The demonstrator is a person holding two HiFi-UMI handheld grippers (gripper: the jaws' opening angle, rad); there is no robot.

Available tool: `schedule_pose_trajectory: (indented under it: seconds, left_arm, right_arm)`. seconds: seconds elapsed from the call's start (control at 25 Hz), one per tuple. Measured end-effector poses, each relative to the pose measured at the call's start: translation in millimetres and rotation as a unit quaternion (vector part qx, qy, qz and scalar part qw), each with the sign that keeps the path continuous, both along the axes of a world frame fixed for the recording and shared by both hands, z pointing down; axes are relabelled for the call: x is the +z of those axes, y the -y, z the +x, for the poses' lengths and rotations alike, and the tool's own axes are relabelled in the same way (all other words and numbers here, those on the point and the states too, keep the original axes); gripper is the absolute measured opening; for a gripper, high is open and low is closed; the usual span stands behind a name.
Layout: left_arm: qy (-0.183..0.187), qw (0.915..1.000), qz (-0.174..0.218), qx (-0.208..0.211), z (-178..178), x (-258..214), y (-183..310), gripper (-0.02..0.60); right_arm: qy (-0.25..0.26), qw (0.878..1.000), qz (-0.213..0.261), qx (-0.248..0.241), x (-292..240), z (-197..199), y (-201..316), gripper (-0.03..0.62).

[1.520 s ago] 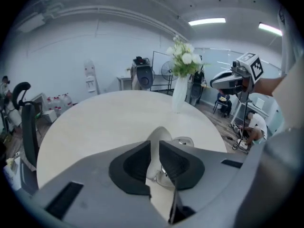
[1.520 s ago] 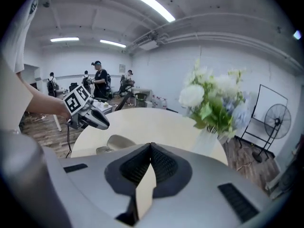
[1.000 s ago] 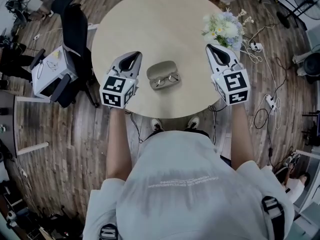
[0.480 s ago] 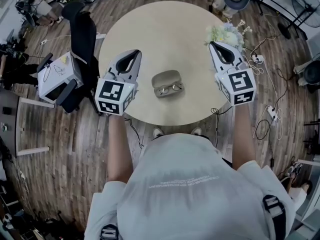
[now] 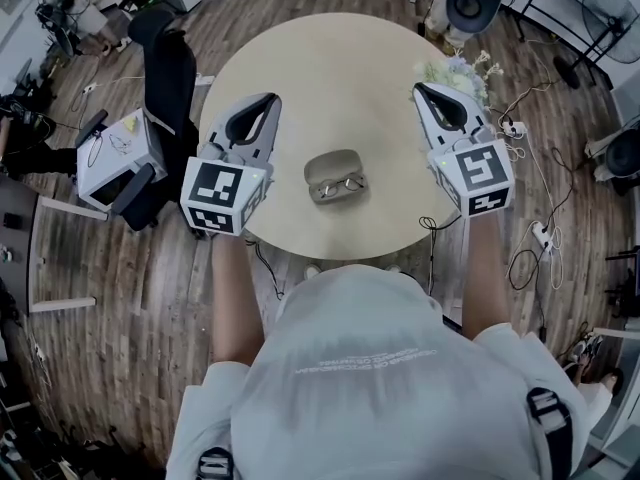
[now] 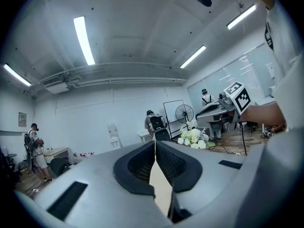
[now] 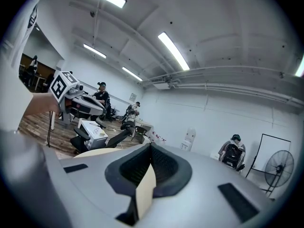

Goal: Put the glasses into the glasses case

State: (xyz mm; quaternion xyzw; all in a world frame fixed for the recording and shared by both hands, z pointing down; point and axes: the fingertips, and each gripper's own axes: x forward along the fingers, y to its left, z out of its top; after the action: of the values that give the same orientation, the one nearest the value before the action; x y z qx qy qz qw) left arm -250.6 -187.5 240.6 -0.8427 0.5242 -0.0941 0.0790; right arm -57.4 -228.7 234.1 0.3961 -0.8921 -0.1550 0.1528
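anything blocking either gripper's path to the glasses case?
Nothing visible. Bare table separates the glasses case from the left gripper and the right gripper; the flowers sit beyond the right one. The glasses lie inside the open case.

You have one round table (image 5: 330, 78) before you, and on it sit one open glasses case (image 5: 335, 166) holding one pair of glasses (image 5: 338, 185), plus one bunch of flowers (image 5: 447, 67) at the table's far right edge. You hold two tools: one left tool (image 5: 268, 100) over the table's left edge and one right tool (image 5: 421, 90) over its right edge. Off the table's left side stand one black chair (image 5: 170, 63) and one white box (image 5: 110, 156).
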Motion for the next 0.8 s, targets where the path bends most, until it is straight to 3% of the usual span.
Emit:
schedule_pose_trajectory:
  seconds: [0.24, 0.8]
  left_arm:
    - [0.000, 0.9998, 0.019, -0.004, 4.2, -7.3, -0.6, 0.018]
    - [0.016, 0.9998, -0.005, -0.009, 1.3, 13.2, 4.4, 0.018]
  right_arm:
    - [0.001, 1.000, 0.004, -0.002, 0.1, 1.3, -0.9, 0.002]
    - [-0.008, 1.000, -0.015, -0.001, 17.9, -2.8, 7.0, 0.002]
